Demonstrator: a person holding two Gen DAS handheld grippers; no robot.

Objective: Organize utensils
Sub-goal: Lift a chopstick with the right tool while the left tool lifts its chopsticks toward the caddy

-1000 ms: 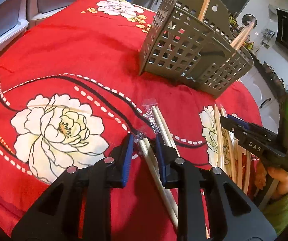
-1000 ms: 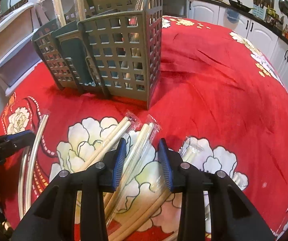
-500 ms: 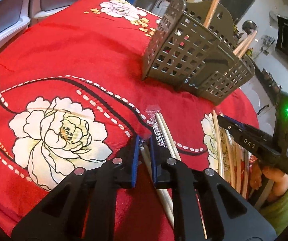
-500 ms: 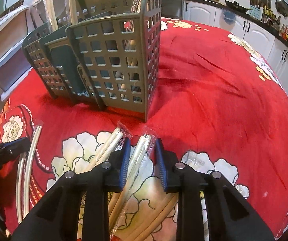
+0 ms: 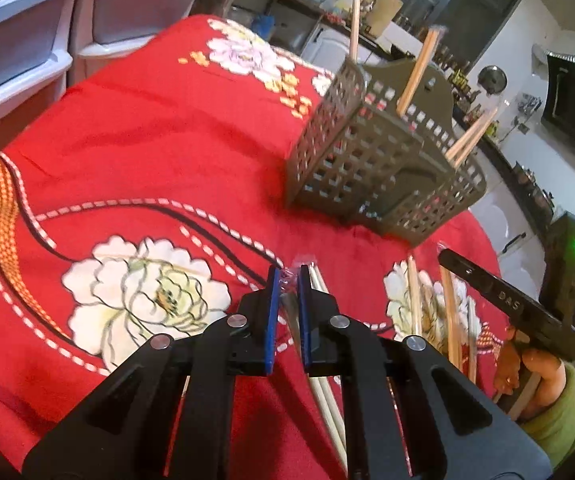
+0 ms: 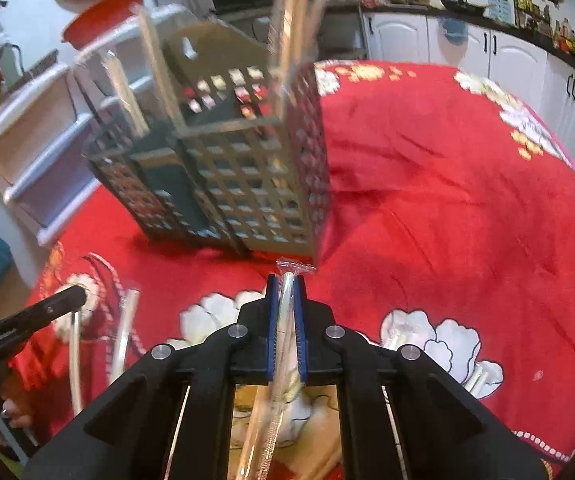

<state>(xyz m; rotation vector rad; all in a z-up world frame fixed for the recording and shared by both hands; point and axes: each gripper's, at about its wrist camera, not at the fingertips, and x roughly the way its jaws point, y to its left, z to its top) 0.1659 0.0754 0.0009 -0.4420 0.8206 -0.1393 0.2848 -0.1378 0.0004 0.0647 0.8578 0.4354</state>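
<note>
A: Grey plastic lattice, that is your target: the utensil caddy (image 6: 227,168) stands ahead of and above your right tool (image 6: 286,280), close beyond its tips. From your left tool (image 5: 288,276) it sits ahead and off to the right, further away. So your right hand is the nearer one.

B: State of both tools?

A: Your right tool's jaws are closing, with a cellophane-wrapped pair of chopsticks (image 6: 283,320) pressed between the blue pads. Long axis runs along the tool, tip forward toward the caddy, tail trailing back under your hand. Your left tool is shut on another wrapped pair (image 5: 290,312), same lie, tip just past the pads.

B: What does the coming move turn on?

A: My judgement: each pair lies near level while the caddy's openings face up, so each must be tipped upright before it goes in.

B: Anything you cannot read?

A: The caddy is motion-blurred in both views; you cannot tell which compartment is free. Sticks already standing in it are smeared. Tails of both held pairs are hidden under the tool bodies. Loose wrapped pairs (image 5: 447,312) lie on the red floral cloth (image 5: 147,140) over the worktop, right of your left tool; their number is unclear.
</note>
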